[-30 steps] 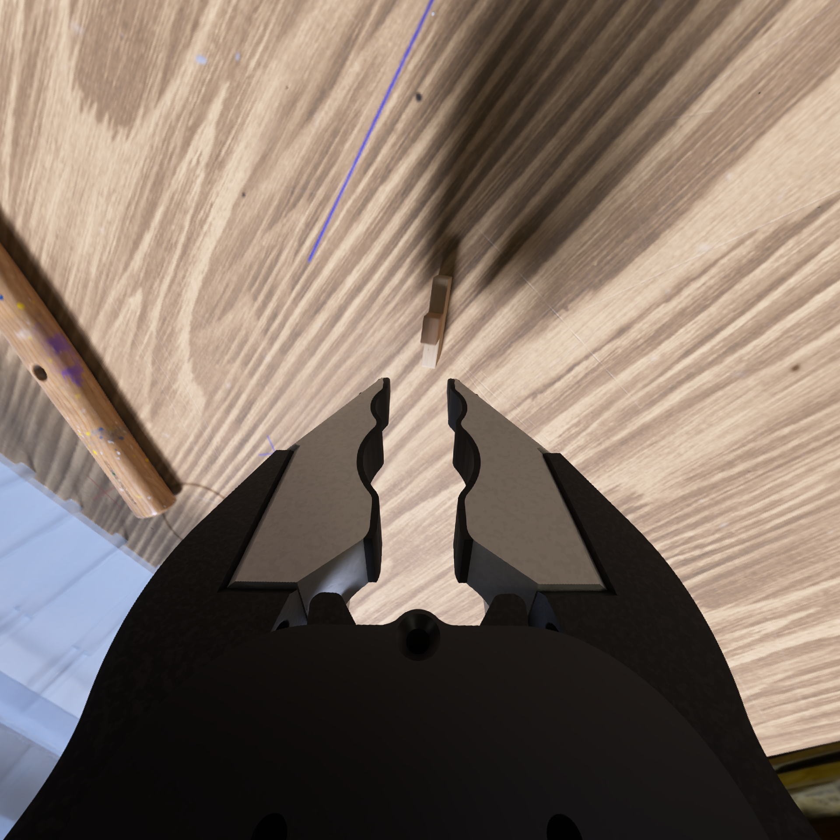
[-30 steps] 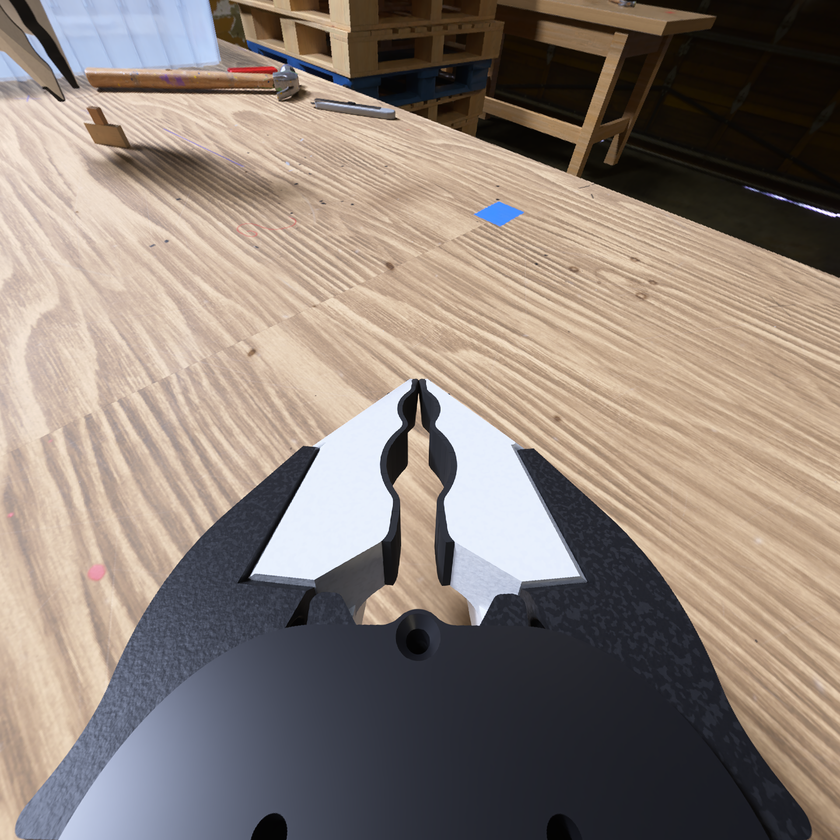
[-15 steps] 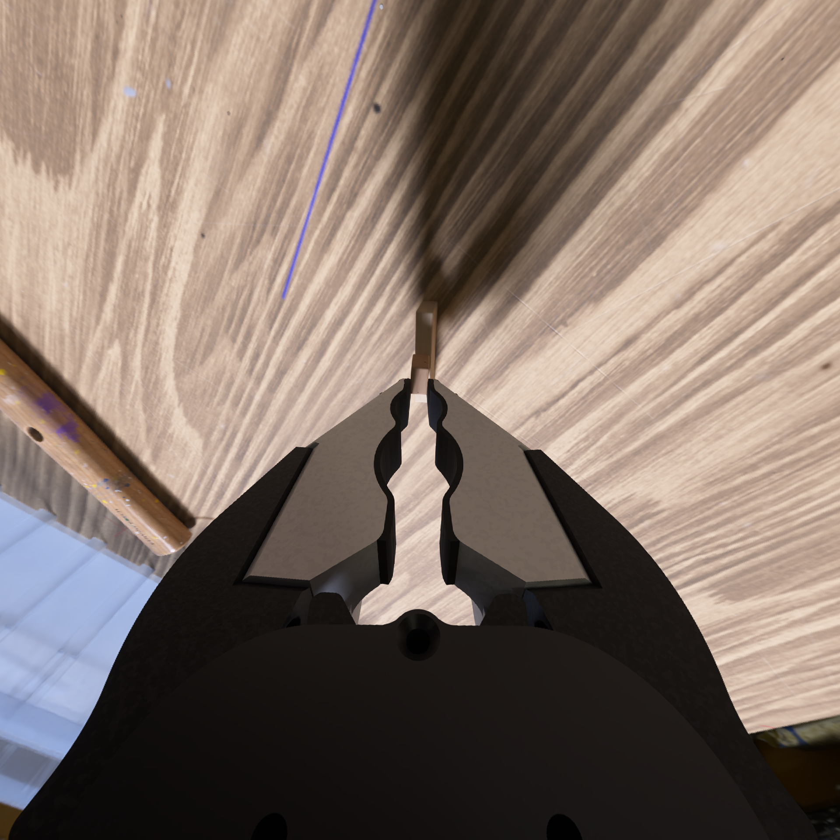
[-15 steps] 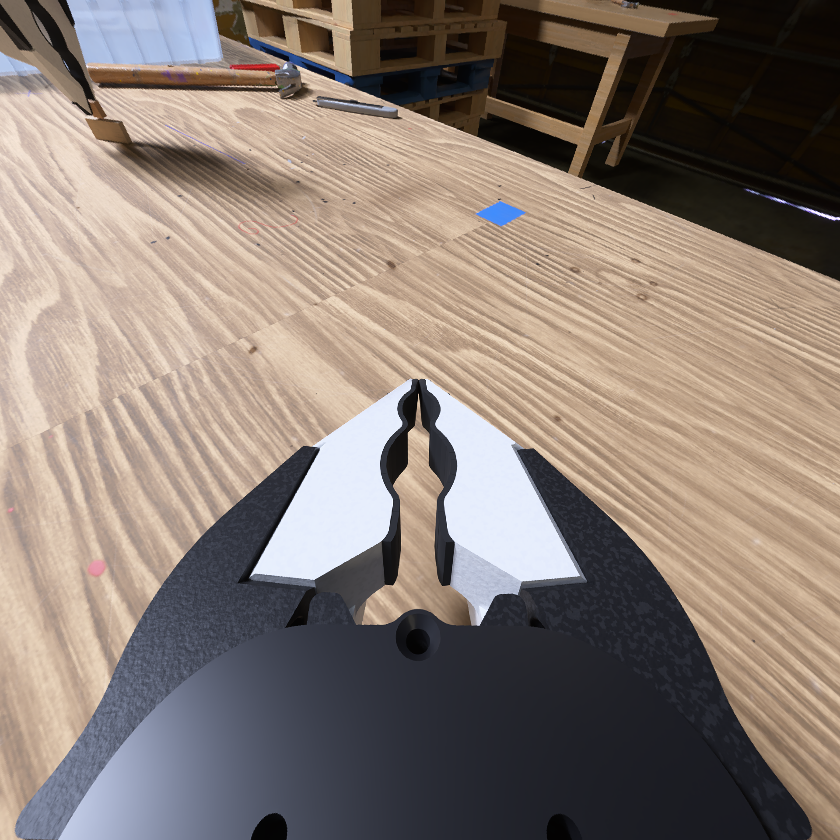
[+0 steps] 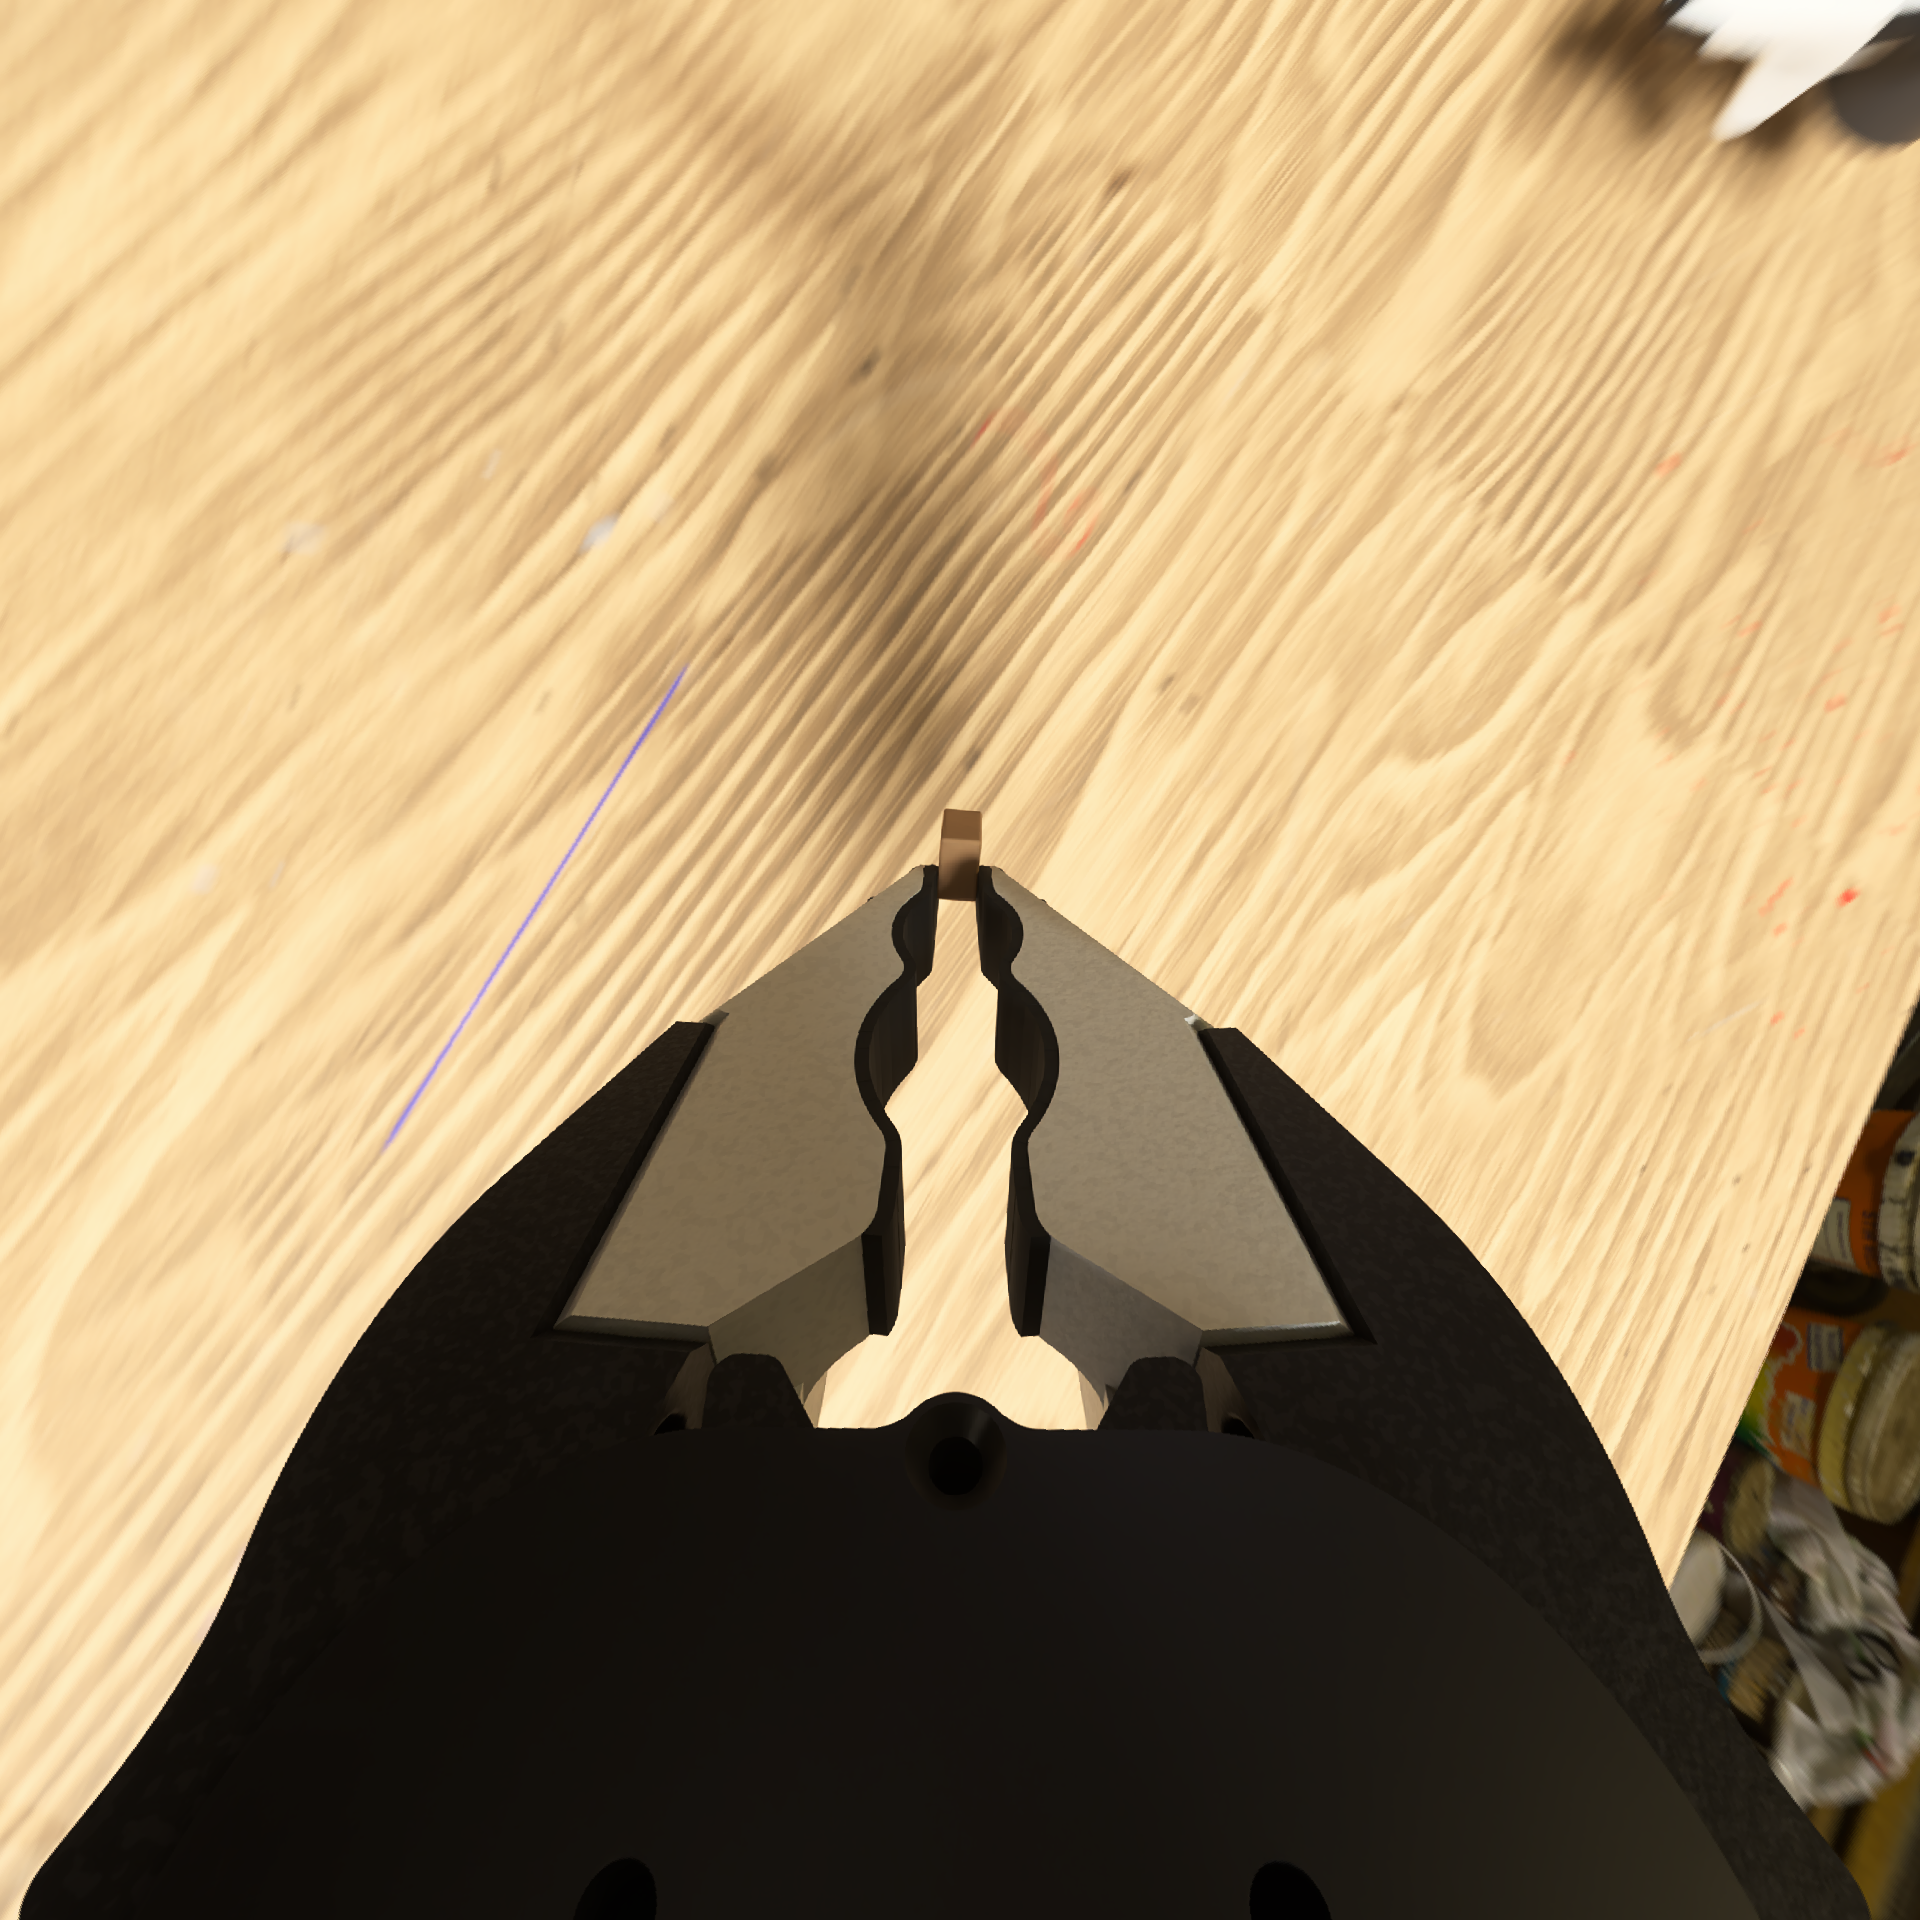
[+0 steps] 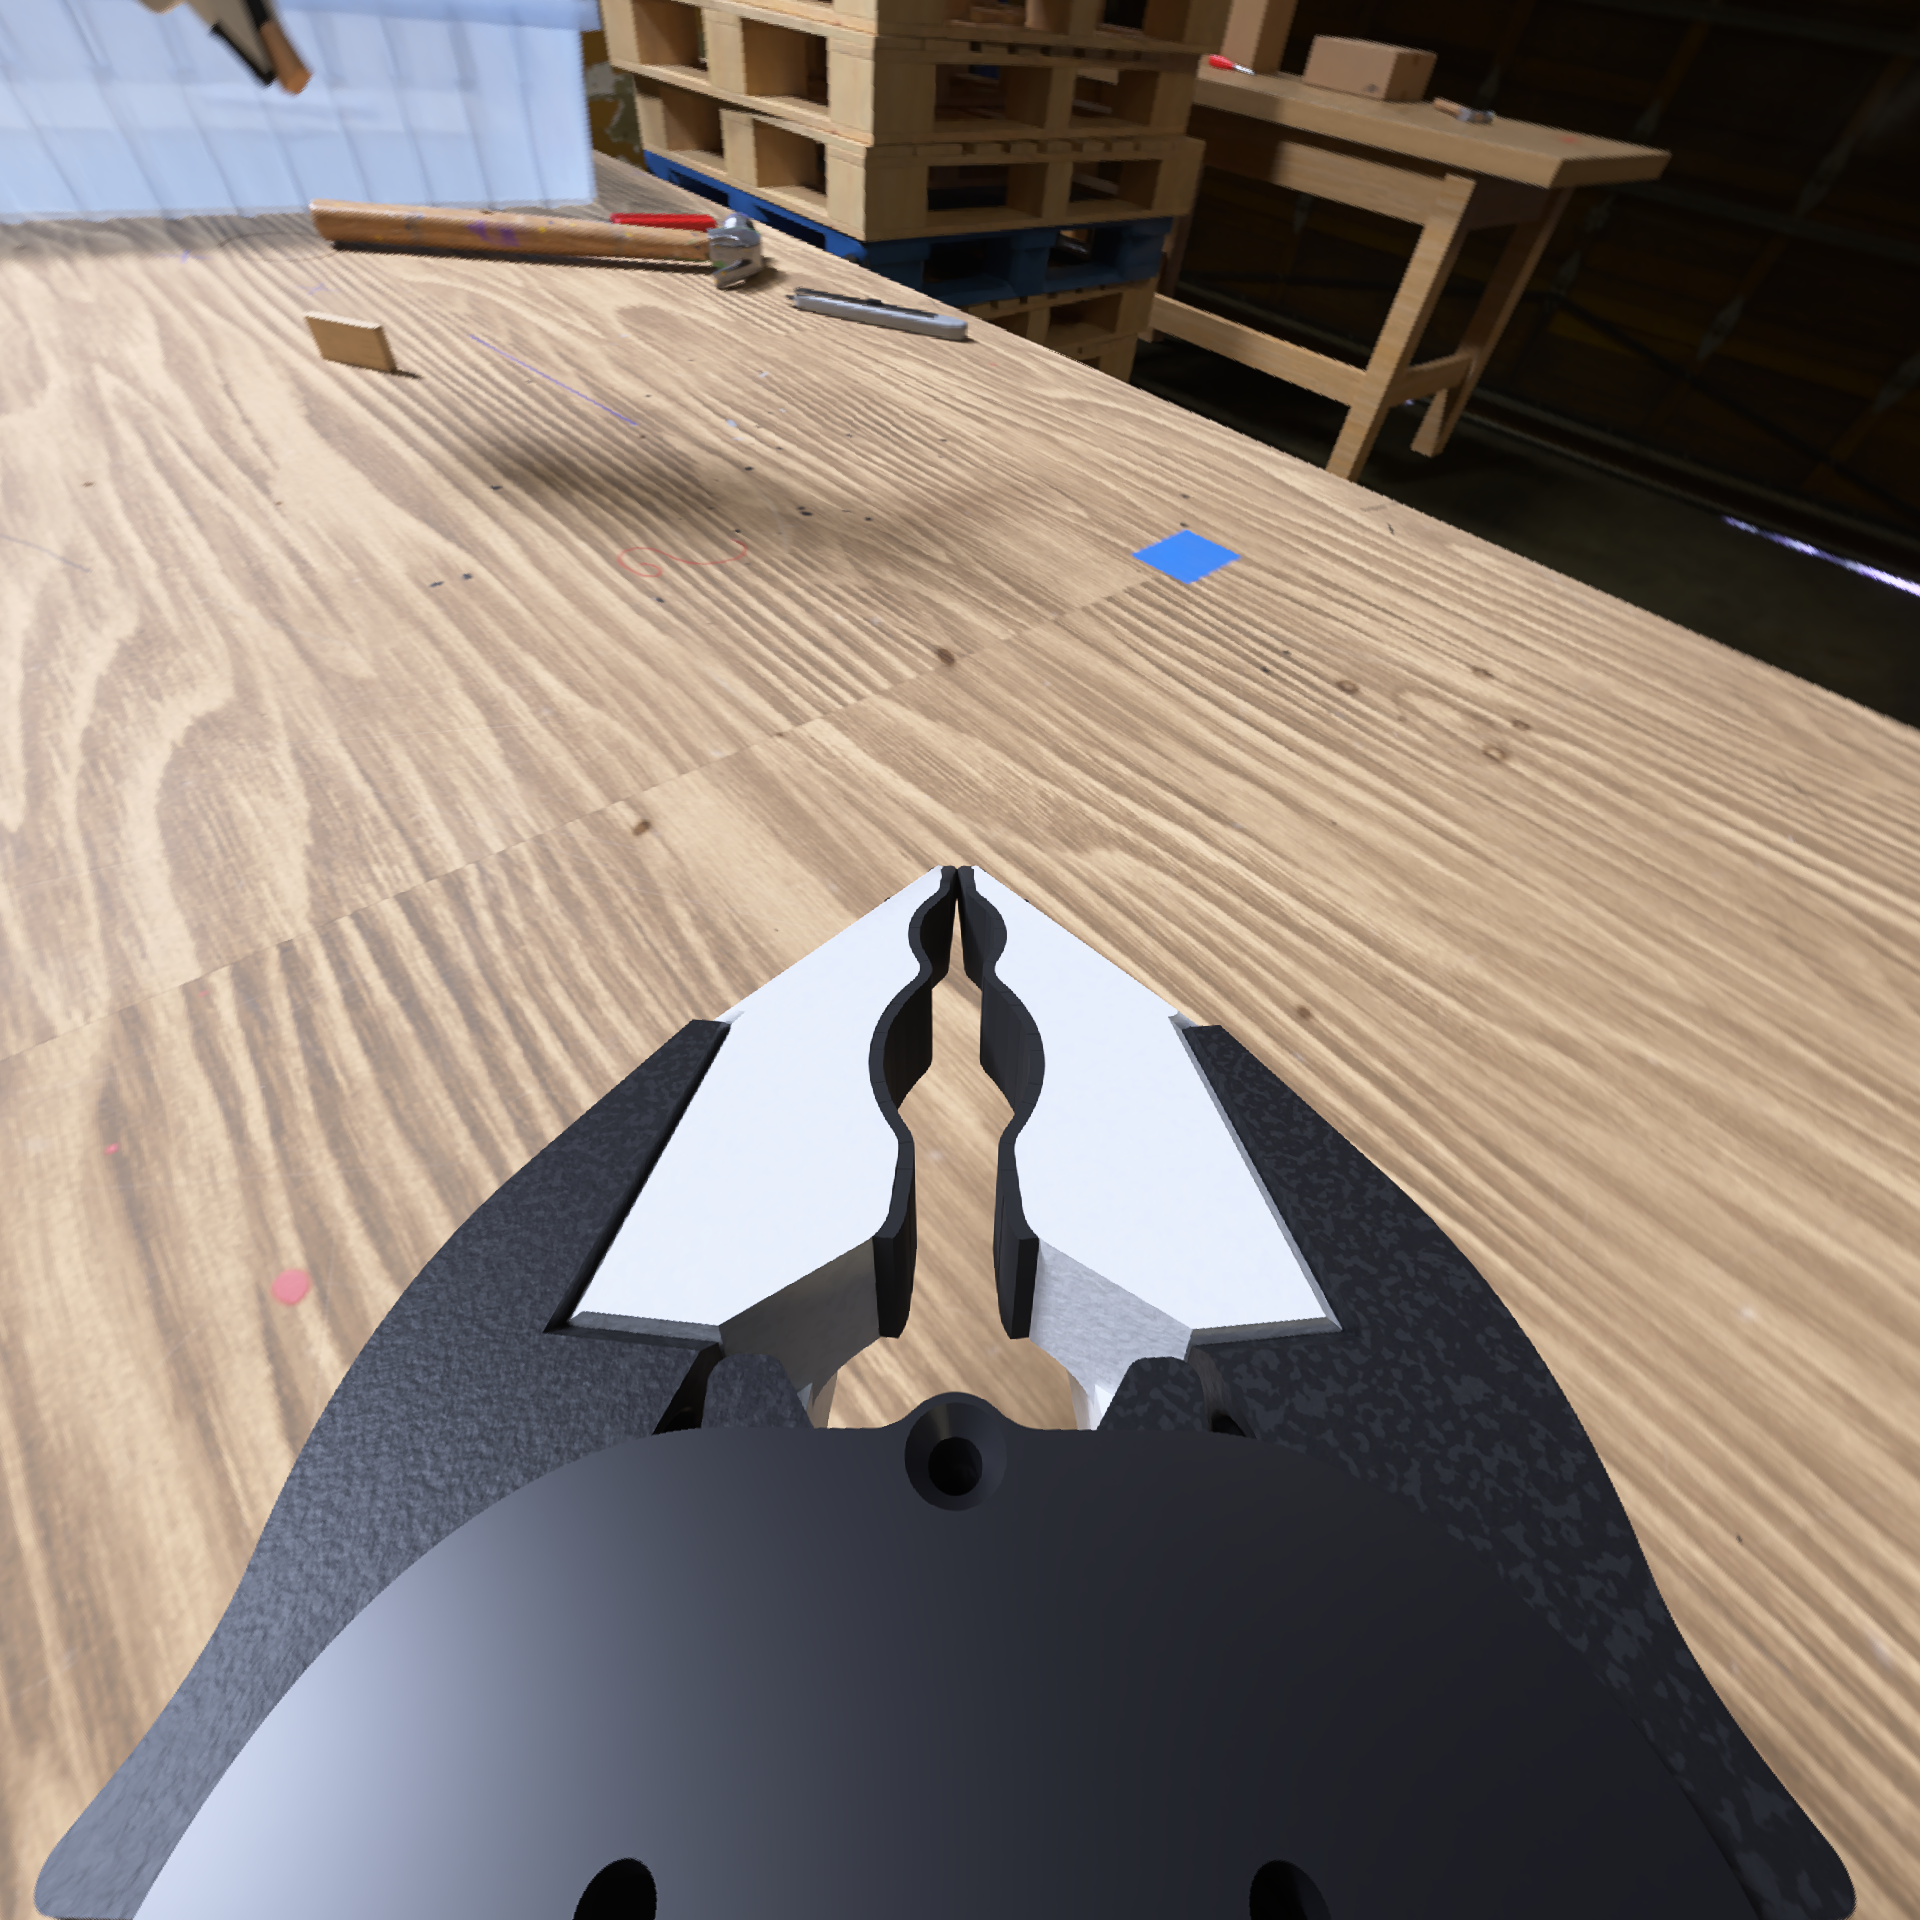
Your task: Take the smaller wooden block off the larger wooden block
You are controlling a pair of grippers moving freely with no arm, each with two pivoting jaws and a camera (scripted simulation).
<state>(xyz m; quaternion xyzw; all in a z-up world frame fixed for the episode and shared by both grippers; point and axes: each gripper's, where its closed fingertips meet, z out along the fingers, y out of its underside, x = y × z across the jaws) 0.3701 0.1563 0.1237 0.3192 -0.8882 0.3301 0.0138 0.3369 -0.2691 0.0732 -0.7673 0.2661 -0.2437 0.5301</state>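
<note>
My left gripper (image 5: 958,883) is shut on the smaller wooden block (image 5: 959,854), a thin tan piece that sticks out past the fingertips, held in the air above the wooden table (image 5: 1351,623). In the right wrist view the left gripper (image 6: 268,57) shows far off at the top left with the smaller block (image 6: 287,60) in it, high above the larger wooden block (image 6: 350,341), which lies alone on the table (image 6: 1351,883). My right gripper (image 6: 956,878) is shut and empty, low over the table.
A hammer (image 6: 520,231) with a wooden handle, a red pencil (image 6: 662,219) and a grey utility knife (image 6: 878,313) lie near the table's far edge. A blue square (image 6: 1185,555) marks the table. Pallets (image 6: 904,125) and a workbench (image 6: 1434,156) stand beyond. The right gripper's tip (image 5: 1808,57) shows in the left wrist view.
My left gripper closed on the smaller block, lifted it off the larger block and swung upward. The larger block stays on the table. The right gripper has not moved.
</note>
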